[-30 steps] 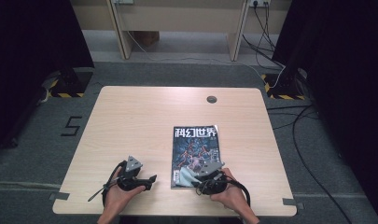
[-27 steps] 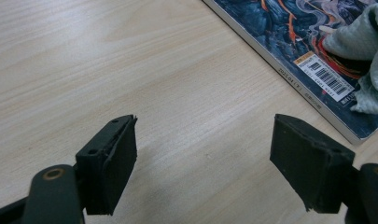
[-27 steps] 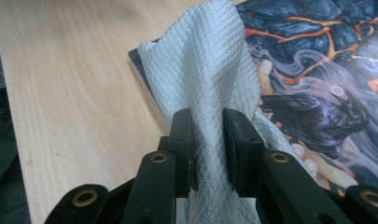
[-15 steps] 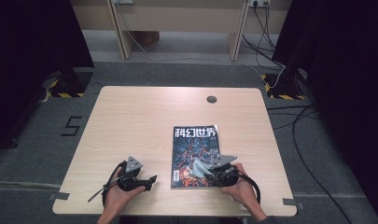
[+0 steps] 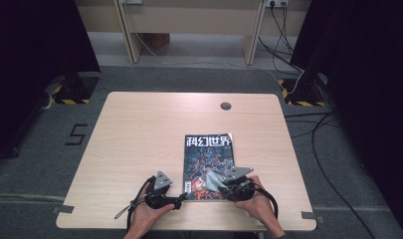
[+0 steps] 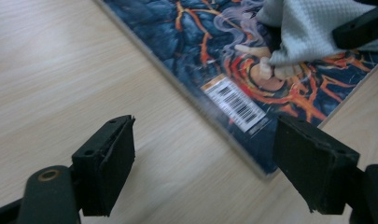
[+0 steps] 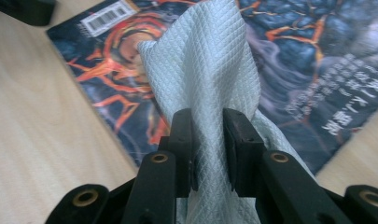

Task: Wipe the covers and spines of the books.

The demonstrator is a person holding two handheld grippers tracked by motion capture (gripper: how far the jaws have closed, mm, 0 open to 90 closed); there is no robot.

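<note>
A magazine (image 5: 210, 164) with a dark blue and orange cover lies flat on the wooden table (image 5: 139, 129), front right of centre. My right gripper (image 5: 218, 182) is shut on a pale quilted cloth (image 7: 200, 79), which drapes onto the cover's near end (image 7: 289, 60). My left gripper (image 5: 181, 198) stands open just left of the magazine's near left corner, jaws wide apart over bare wood, with the barcode corner (image 6: 235, 102) ahead of it. The cloth (image 6: 308, 28) and a right jaw show at the top right of the left gripper view.
A round cable grommet (image 5: 225, 105) sits near the table's far edge. Beyond the table stand desk legs and trailing cables (image 5: 288, 55) on grey carpet. Wood is bare on the table's left half (image 5: 134, 134).
My left gripper has shifted right toward the magazine's near corner. The right gripper with the cloth has moved slightly right and up the cover.
</note>
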